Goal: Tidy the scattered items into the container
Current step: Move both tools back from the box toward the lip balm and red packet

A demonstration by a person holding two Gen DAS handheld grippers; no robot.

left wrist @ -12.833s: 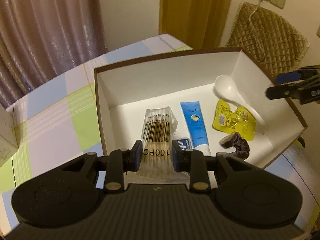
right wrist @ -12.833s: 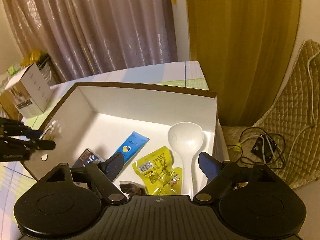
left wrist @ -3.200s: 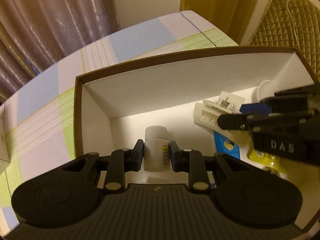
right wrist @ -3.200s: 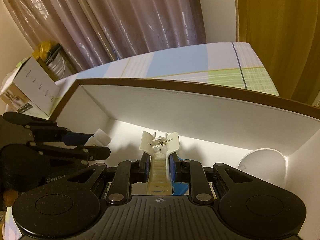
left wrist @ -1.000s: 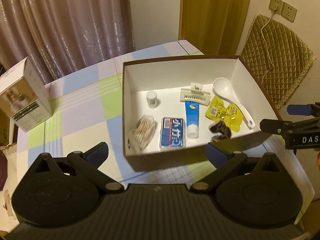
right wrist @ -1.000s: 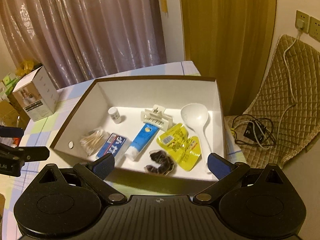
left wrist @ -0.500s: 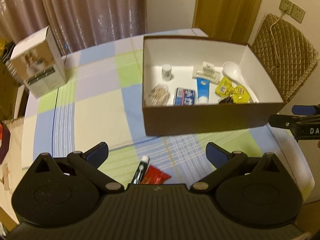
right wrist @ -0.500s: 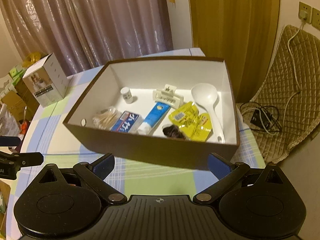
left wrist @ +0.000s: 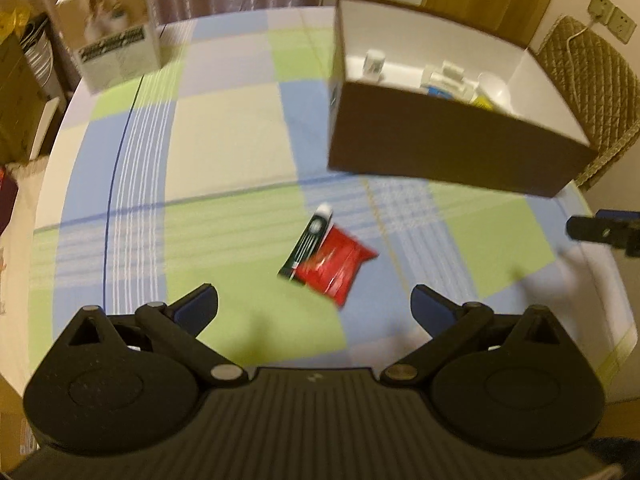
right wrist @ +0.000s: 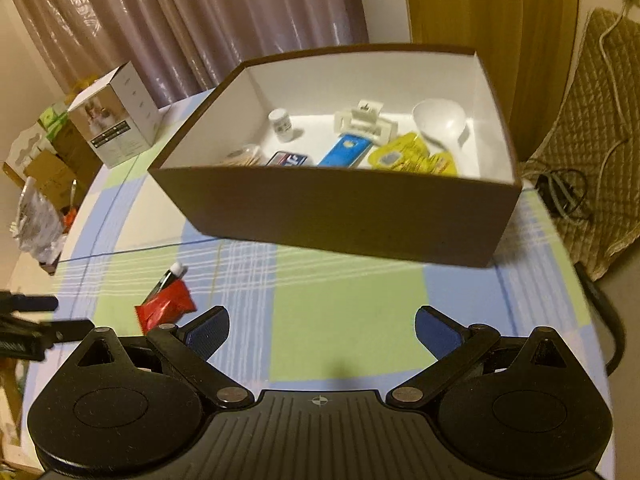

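A brown box with a white inside (left wrist: 440,148) (right wrist: 344,212) stands on the checked tablecloth and holds a small white bottle (right wrist: 282,122), a white clip (right wrist: 362,124), a blue tube (right wrist: 348,152), a yellow pouch (right wrist: 416,158), a white spoon (right wrist: 440,118) and cotton swabs (right wrist: 242,156). A dark tube with a white cap (left wrist: 310,240) (right wrist: 166,280) and a red packet (left wrist: 338,266) (right wrist: 166,308) lie on the cloth in front of the box. My left gripper (left wrist: 314,306) is open and empty, just short of the tube and packet. My right gripper (right wrist: 322,330) is open and empty, in front of the box.
A white carton with a picture (left wrist: 110,36) (right wrist: 114,126) stands at the table's far left. A quilted chair (left wrist: 588,64) with a cable is right of the table. Cartons and bags (right wrist: 40,200) lie on the floor to the left. Curtains hang behind.
Both grippers have pulled back from the box and dropped lower. The left one now faces the tube and red packet, which sit closer and more central in its view.
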